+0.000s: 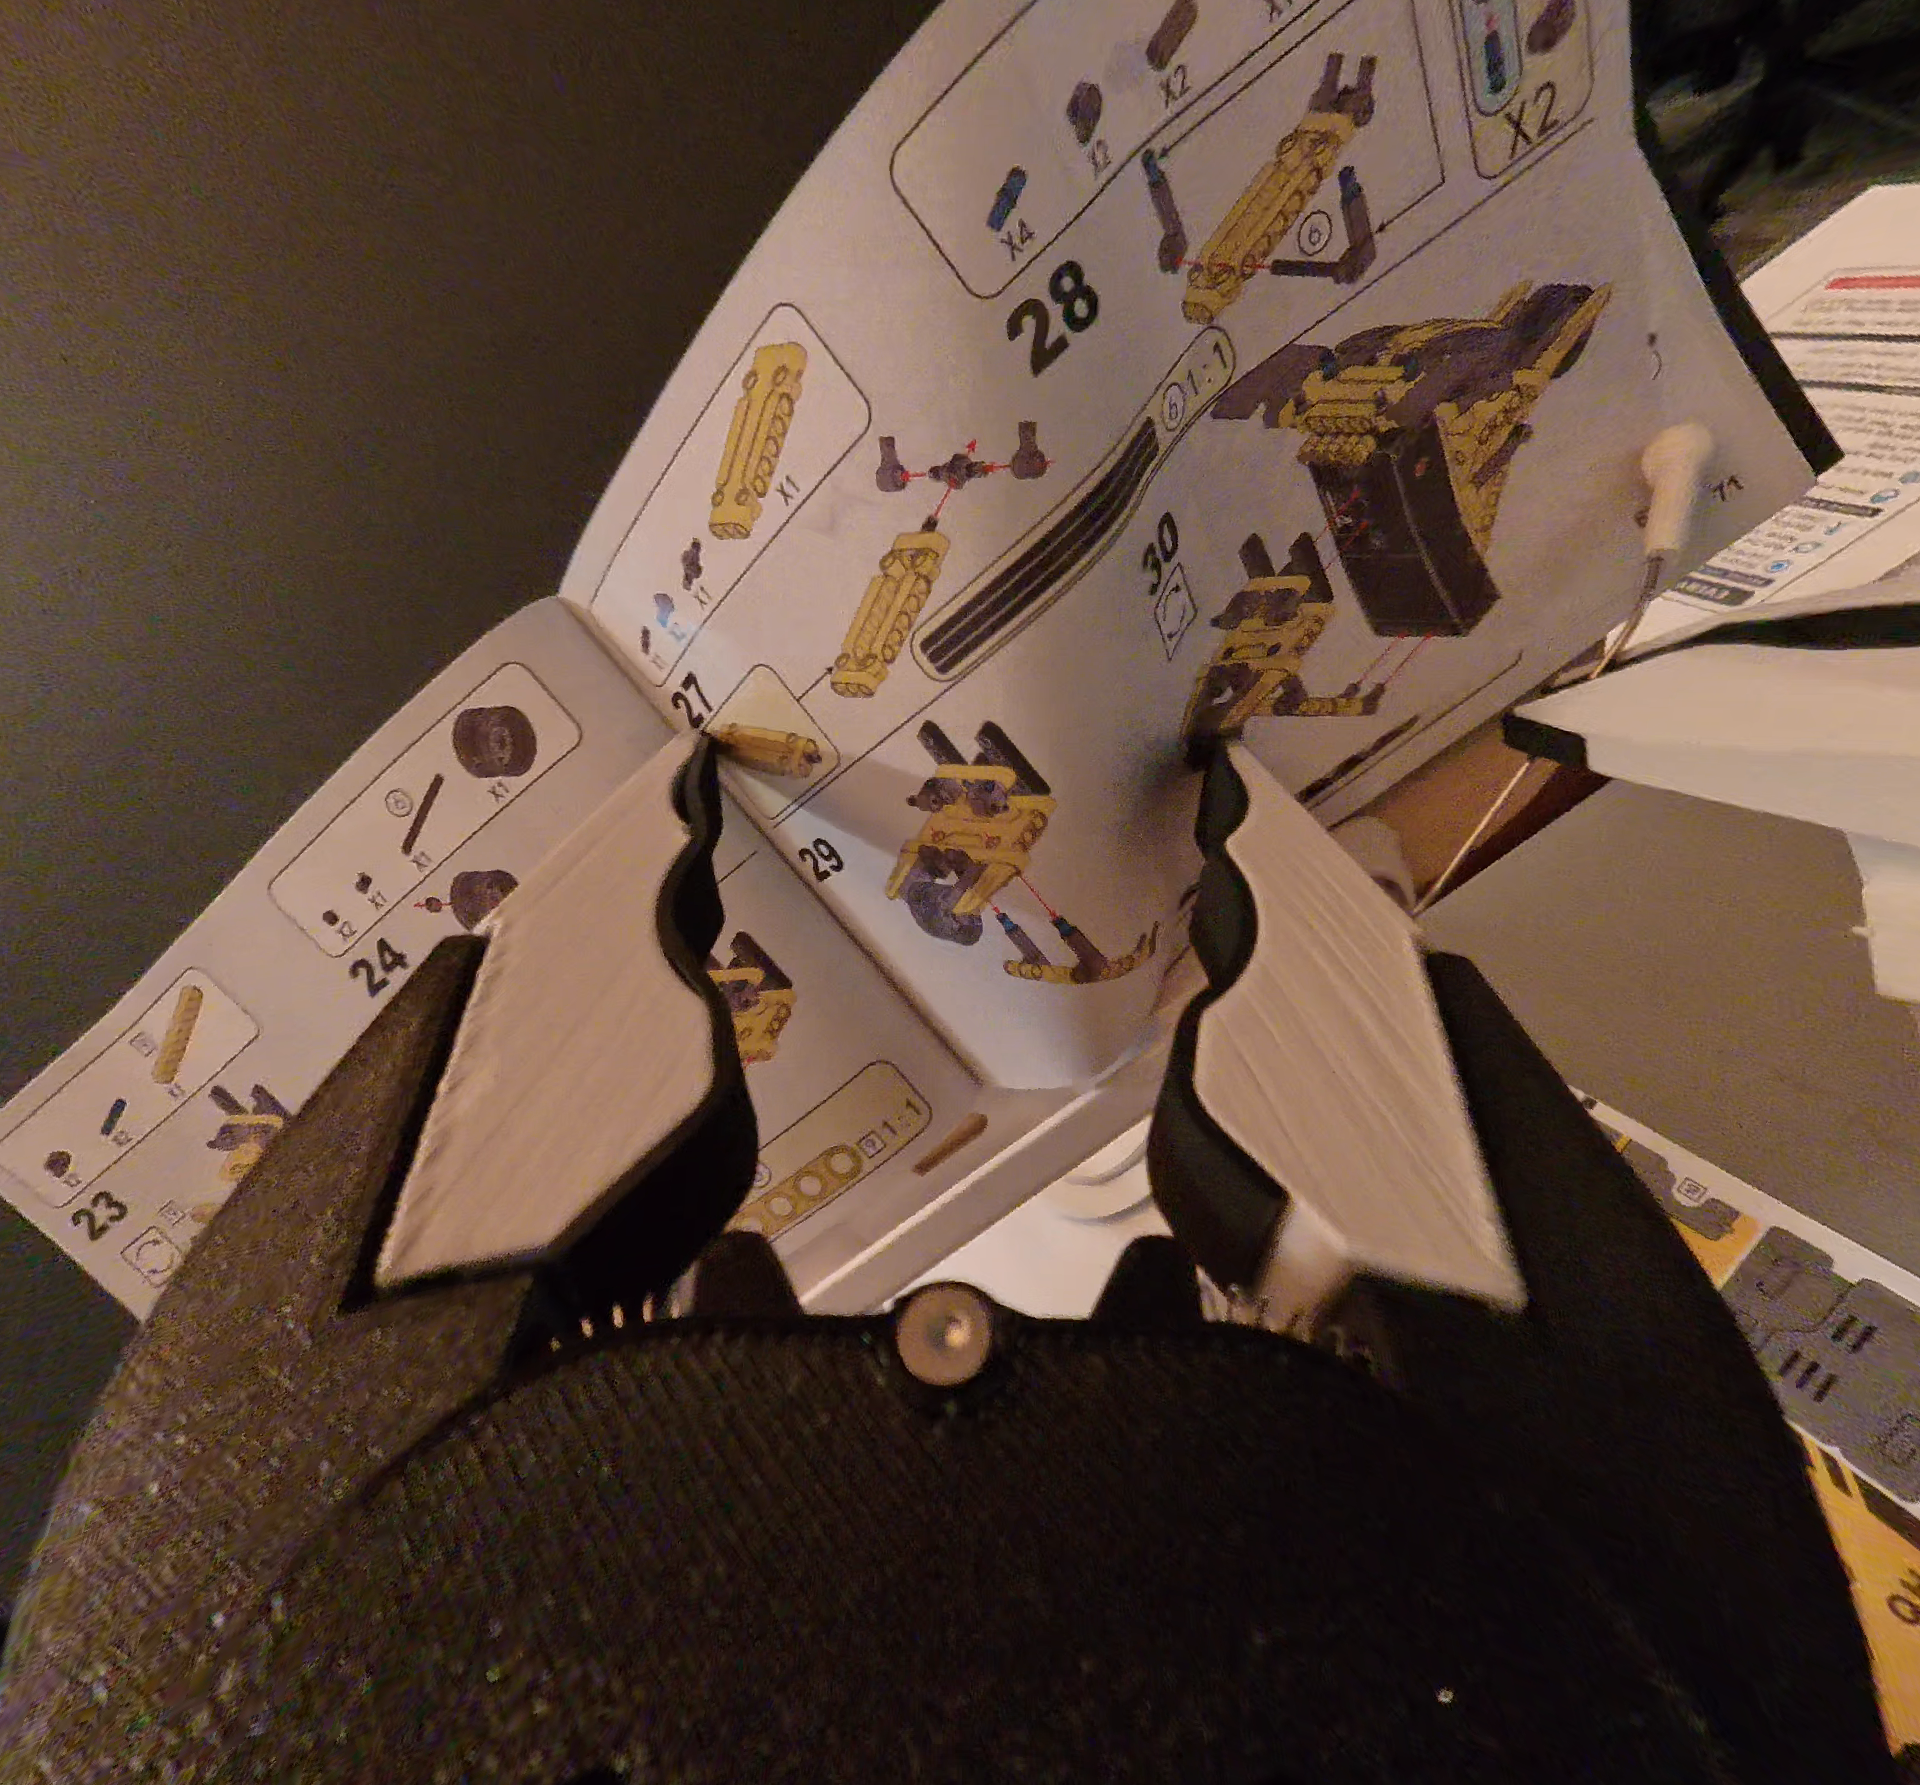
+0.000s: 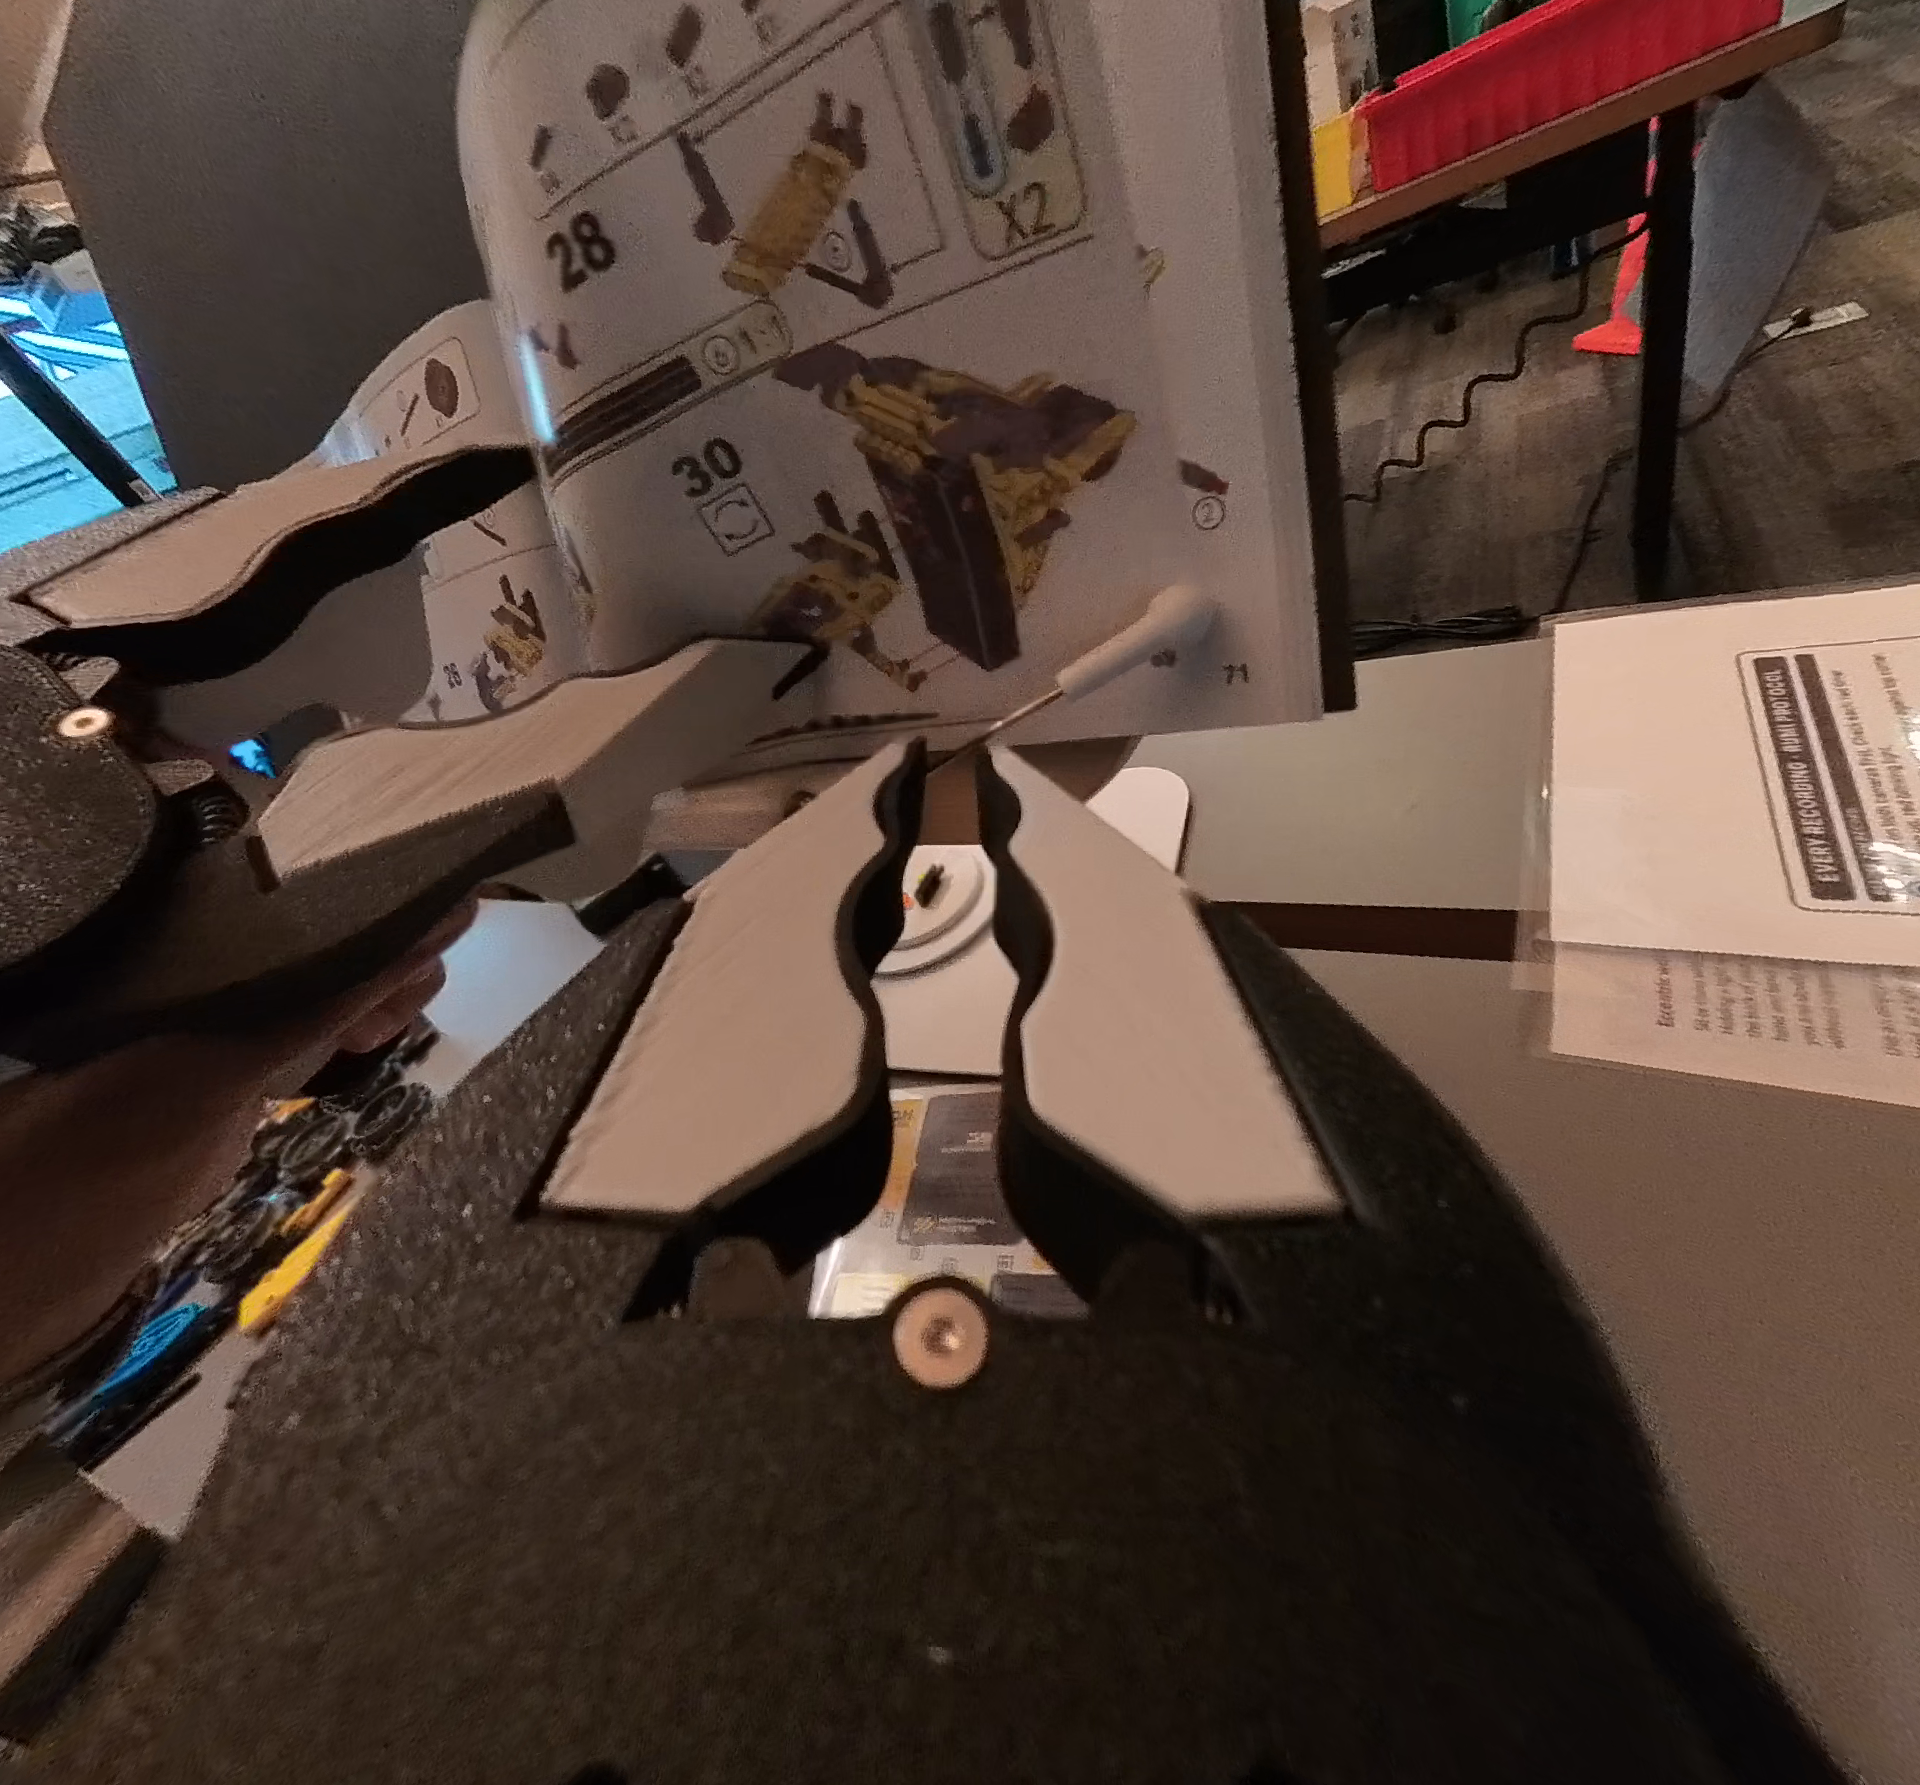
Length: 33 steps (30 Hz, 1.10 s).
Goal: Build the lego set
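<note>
Right gripper (image 2: 951,759) pinches a thin white-handled tool (image 2: 1127,649) against the limp, easily creased booklet (image 2: 831,301), best taken by its edge, left gripper (image 1: 956,759) gaping empty.

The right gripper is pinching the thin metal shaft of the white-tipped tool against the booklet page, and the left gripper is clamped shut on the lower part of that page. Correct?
Not quite. The left gripper is open, its fingers spread wide in front of the booklet page, as the left wrist view shows. The rest holds: the right gripper pinches the white-tipped tool by its thin metal shaft.
</note>
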{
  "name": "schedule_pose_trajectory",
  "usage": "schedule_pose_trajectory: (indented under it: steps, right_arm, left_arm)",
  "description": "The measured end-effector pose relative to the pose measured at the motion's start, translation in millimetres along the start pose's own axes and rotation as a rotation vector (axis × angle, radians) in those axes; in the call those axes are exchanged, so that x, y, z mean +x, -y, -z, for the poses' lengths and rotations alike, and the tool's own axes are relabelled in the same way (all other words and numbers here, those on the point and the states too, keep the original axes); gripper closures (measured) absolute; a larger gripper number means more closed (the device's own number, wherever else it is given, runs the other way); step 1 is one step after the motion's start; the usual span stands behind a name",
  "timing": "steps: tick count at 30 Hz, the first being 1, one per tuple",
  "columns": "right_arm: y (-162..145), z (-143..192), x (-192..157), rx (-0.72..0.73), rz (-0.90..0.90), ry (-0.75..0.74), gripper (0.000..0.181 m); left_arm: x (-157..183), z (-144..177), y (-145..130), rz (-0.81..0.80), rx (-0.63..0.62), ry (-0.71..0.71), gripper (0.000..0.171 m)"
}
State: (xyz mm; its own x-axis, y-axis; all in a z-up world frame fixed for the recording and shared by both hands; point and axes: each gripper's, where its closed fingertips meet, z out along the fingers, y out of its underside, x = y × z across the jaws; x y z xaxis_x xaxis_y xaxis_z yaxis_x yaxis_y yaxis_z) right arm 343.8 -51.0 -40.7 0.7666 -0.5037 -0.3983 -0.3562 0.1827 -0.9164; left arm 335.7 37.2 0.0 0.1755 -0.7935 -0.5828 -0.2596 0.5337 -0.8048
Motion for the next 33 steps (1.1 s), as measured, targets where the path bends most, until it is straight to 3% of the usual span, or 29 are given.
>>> schedule_pose_trajectory:
  steps: [5,11,17,19,23,28,30,33]
  right_arm:
    - [0,0,0,0.004,0.004,-0.006,0.174]
    - [0,-1,2,0.001,-0.008,0.001,0.171]
    - [-1,-1,6,0.015,-0.036,0.015,0.162]
    - [-1,1,4,0.035,-0.023,0.031,0.149]
    - [10,12,9,0.154,-0.081,0.051,0.148]
    - [68,61,24,0.549,-0.046,-0.076,0.144]
    - [77,57,3,0.518,-0.009,-0.015,0.144]
    - [58,30,-39,0.294,-0.04,0.165,0.141]
  left_arm:
    - [-10,2,1,0.041,0.037,0.003,0.102]
    - [-18,14,1,0.18,0.087,-0.079,0.112]
    - [-37,39,-8,0.325,0.093,-0.077,0.102]
    - [-42,48,-11,0.4,0.104,-0.106,0.098]
    - [-66,60,-23,0.596,0.136,-0.108,0.08]
    - [-78,59,-43,0.724,0.112,-0.144,0.079]
    - [-87,61,-42,0.752,0.125,-0.143,0.079]
    - [-109,70,-34,0.798,0.179,-0.131,0.08]
